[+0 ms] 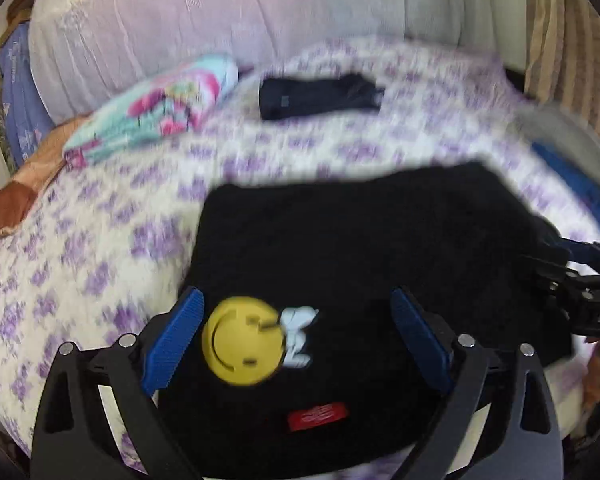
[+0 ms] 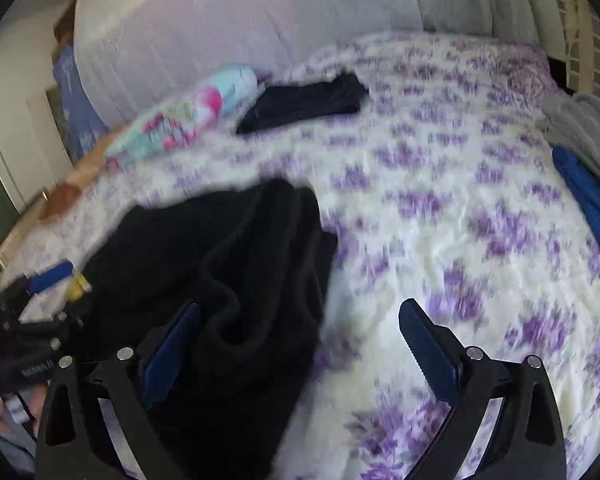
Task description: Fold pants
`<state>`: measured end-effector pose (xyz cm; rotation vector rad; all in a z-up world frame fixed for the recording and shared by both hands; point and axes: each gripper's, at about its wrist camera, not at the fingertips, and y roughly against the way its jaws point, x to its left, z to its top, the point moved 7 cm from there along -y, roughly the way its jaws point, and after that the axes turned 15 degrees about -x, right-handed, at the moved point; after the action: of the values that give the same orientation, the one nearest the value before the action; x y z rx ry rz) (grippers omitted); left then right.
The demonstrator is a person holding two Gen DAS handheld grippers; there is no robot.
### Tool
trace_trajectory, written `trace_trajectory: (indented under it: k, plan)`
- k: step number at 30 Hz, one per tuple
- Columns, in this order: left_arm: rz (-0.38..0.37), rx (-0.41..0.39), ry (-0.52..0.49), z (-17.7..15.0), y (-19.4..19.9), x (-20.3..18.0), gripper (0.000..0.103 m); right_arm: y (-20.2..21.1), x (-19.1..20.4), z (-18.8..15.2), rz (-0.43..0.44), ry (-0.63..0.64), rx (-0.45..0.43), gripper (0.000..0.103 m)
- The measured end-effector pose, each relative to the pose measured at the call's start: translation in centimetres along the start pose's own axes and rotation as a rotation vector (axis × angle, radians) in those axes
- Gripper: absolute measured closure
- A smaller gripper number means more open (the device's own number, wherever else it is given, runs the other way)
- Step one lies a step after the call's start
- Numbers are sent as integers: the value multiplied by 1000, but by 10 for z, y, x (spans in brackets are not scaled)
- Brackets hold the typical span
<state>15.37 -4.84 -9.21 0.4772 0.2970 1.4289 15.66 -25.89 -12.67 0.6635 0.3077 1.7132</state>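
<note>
black pants (image 1: 360,248) lie bunched at lower centre on the bed (image 1: 100,240) | left gripper (image 1: 296,320) fingers wide, empty | right gripper (image 2: 300,332) fingers wide over rumpled edge | risk: pinching bedsheet or one layer, skewing fold

Both wrist views angled down, close, blurred, apparently sharing bed (image 1: 100,216)

Colourful pillow (image 1: 152,108) lies on floral bedspread (image 1: 100,240).
</note>
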Motion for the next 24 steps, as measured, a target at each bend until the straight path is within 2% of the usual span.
trace_trajectory:
  k: [1, 2, 5, 7, 9, 11, 14, 16, 17, 18, 19, 20, 22, 24]
  plan:
    - [-22, 1, 12, -12, -3, 2, 8, 6, -6, -2, 46, -49, -25, 3]
    - [-25, -31, 41, -18, 0, 4, 8, 9, -6, -2, 44, -46, -8, 4]
    - [-51, -56, 61, -13, 12, 9, 8, 15, 0, 7, 4, 5, -20, 4]
    - [-57, -112, 91, -1, 26, 17, 8, 29, 10, 26, 7, 18, -85, 4]
    - [-28, -175, 128, 11, 39, 35, 8, 41, 22, 54, 48, 26, -174, 4]
    - [-8, -170, 166, 19, 40, 49, 7, 40, 35, 78, 58, 46, -213, 4]
    - [27, -96, 176, 10, 21, 58, 7, 8, 48, 97, 39, 95, -173, 4]
    - [50, 3, 133, -11, -1, 56, 5, -31, 38, 84, -46, 133, -53, 4]
    - [49, 20, 133, -21, -7, 55, 4, -47, 32, 69, -61, 141, 11, 4]
    - [42, 4, 158, -26, -8, 58, 4, -63, 22, 49, -50, 119, 86, 4]
    - [20, -1, 207, -28, -8, 61, 4, -68, 15, 39, -25, 79, 103, 4]
    - [5, 11, 226, -30, -8, 62, 4, -65, 8, 38, 17, 24, 79, 4]
    - [-21, 27, 251, -31, -11, 66, 4, -58, 6, 43, 17, 3, 84, 4]
    - [-41, 25, 286, -31, -5, 69, 4, -41, 11, 53, -10, 29, 28, 4]
